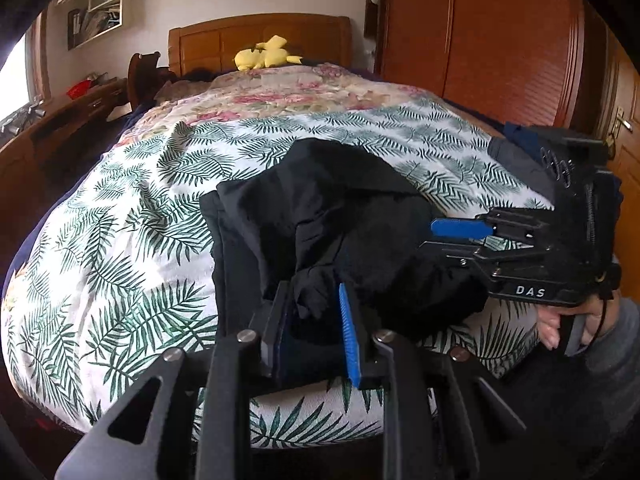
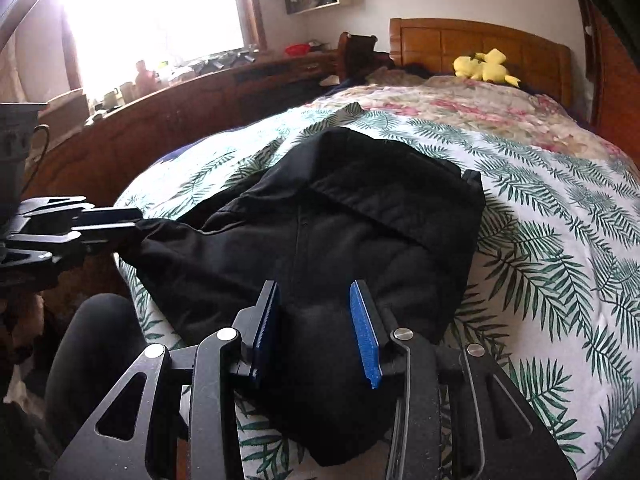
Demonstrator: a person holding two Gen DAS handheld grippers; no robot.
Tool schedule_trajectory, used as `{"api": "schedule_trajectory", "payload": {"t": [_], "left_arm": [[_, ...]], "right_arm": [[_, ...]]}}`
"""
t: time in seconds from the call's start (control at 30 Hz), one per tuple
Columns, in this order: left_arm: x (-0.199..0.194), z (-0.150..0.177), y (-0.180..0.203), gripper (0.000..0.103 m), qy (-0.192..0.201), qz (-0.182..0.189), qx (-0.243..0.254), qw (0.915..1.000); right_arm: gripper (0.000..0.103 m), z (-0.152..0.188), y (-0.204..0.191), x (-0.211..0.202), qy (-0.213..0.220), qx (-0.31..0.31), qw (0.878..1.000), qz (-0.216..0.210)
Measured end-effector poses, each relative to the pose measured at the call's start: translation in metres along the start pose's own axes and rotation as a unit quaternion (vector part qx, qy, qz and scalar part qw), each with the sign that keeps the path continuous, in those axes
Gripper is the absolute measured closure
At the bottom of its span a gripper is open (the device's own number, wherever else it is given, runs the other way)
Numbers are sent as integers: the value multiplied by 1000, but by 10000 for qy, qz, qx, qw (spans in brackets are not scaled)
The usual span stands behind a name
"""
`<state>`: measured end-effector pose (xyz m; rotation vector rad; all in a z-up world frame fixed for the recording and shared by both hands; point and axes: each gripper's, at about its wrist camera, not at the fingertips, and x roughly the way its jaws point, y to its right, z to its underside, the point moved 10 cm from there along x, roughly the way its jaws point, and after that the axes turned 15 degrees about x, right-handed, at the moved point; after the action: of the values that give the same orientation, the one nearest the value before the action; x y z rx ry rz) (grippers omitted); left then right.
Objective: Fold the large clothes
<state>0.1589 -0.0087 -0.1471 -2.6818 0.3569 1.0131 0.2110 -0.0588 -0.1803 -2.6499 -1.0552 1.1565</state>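
Observation:
A large black garment (image 2: 360, 216) lies bunched on the leaf-print bedspread (image 2: 560, 240); it also shows in the left wrist view (image 1: 332, 216). My left gripper (image 1: 316, 312) is shut on a fold of the garment's near edge; in the right wrist view its fingers (image 2: 120, 224) pinch a stretched corner at the left. My right gripper (image 2: 316, 312) is open, its blue pads astride the garment's near hump. In the left wrist view the right gripper (image 1: 432, 236) reaches in from the right over the cloth.
A yellow plush toy (image 1: 264, 56) sits by the wooden headboard (image 1: 260, 36). A floral quilt (image 1: 288, 92) covers the far bed. A wooden dresser (image 2: 208, 92) with clutter runs along the window side. A wardrobe (image 1: 480, 32) stands right. More dark clothes (image 1: 520, 160) lie at the bed's right edge.

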Motion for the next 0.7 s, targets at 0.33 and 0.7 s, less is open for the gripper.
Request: {"api": "schedule_trajectory", "payload": {"t": [0.33,0.7], "left_arm": [[10,6,4,88,-56,-111,132,9998],[-32,-20,-16,101,595,-212,-33,9980]], "right_arm": [[66,2,0,-5,57,-38,10000,29],[66,-3,1,-15,118,25,9999,-84]]}}
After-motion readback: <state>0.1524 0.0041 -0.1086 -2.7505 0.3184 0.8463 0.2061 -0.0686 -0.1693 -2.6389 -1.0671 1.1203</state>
